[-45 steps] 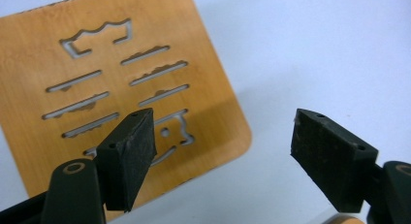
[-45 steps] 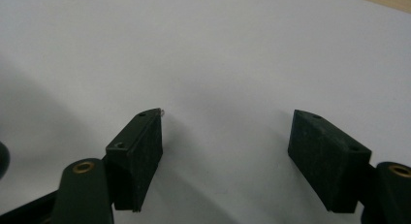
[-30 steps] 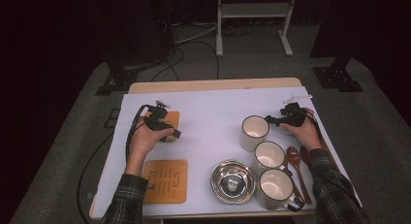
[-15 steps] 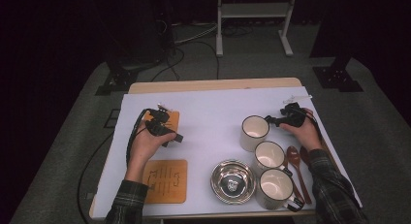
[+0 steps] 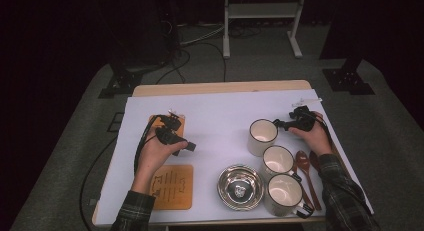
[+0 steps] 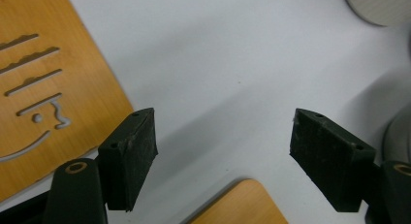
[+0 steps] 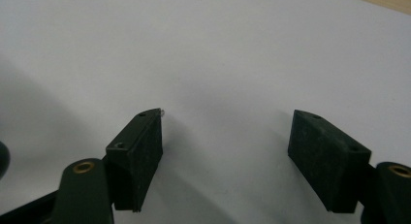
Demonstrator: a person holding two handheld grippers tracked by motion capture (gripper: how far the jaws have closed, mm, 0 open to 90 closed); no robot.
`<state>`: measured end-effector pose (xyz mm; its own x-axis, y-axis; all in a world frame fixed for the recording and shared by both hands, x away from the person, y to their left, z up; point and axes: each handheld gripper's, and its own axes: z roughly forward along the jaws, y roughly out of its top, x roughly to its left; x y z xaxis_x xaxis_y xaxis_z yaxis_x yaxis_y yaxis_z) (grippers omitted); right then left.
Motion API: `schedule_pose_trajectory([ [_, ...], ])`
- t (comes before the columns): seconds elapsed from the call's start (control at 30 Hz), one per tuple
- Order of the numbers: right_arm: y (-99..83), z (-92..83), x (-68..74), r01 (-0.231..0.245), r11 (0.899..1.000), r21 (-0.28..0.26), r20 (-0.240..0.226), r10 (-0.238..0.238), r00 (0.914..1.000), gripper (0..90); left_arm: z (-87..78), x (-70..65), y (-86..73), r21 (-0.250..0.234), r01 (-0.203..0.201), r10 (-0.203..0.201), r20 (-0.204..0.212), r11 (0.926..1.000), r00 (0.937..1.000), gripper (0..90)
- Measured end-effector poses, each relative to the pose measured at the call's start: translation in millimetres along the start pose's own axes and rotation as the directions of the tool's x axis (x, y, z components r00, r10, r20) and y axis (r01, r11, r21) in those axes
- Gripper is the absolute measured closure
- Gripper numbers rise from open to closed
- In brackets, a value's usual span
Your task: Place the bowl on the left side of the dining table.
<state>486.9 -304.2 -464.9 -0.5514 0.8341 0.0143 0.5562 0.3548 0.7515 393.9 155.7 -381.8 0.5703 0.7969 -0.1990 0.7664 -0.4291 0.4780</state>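
Coasters are waiting on the left: the carved wooden coaster (image 5: pixel 171 186) lying nearest, the plain wooden coaster (image 5: pixel 164 125) beyond. Left gripper (image 5: pixel 187 146) is hovering between them, jaws apart, empty; right gripper (image 5: pixel 278 124) is idling open beside the far mug (image 5: pixel 263 136). Better to be squaring up over one coaster edge before pinching.

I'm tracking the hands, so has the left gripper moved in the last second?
Yes. The left gripper has shifted off the far wooden coaster toward the person and rightward, jaws open and empty.
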Motion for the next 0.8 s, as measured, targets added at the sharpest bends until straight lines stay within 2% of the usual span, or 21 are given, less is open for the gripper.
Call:
schedule_pose_trajectory([
  [0.13,0.0,0.0,0.0,0.0,1.0,0.0,0.0,0.0,1.0,26.6,-0.5,-8.3,-0.7,-0.001,-0.014,0.014,0.005,0.9999,0.9999,24.1],
  [0.33,0.0,0.0,0.0,0.0,1.0,0.0,0.0,0.0,1.0,26.6,-0.8,-22.3,-1.6,-0.007,-0.039,0.04,0.041,0.9992,0.9984,24.2],
  [0.43,0.0,0.0,0.0,0.0,1.0,0.0,0.0,0.0,1.0,26.6,-2.0,-27.1,-2.5,-0.01,-0.044,0.045,0.045,0.999,0.998,24.3],
  [0.8,0.0,-0.1,-0.1,-0.001,1.0,0.001,-0.001,0.001,1.0,26.6,-0.2,-47.1,-6.3,-0.003,-0.087,0.087,0.074,0.9962,0.9935,24.6],
])
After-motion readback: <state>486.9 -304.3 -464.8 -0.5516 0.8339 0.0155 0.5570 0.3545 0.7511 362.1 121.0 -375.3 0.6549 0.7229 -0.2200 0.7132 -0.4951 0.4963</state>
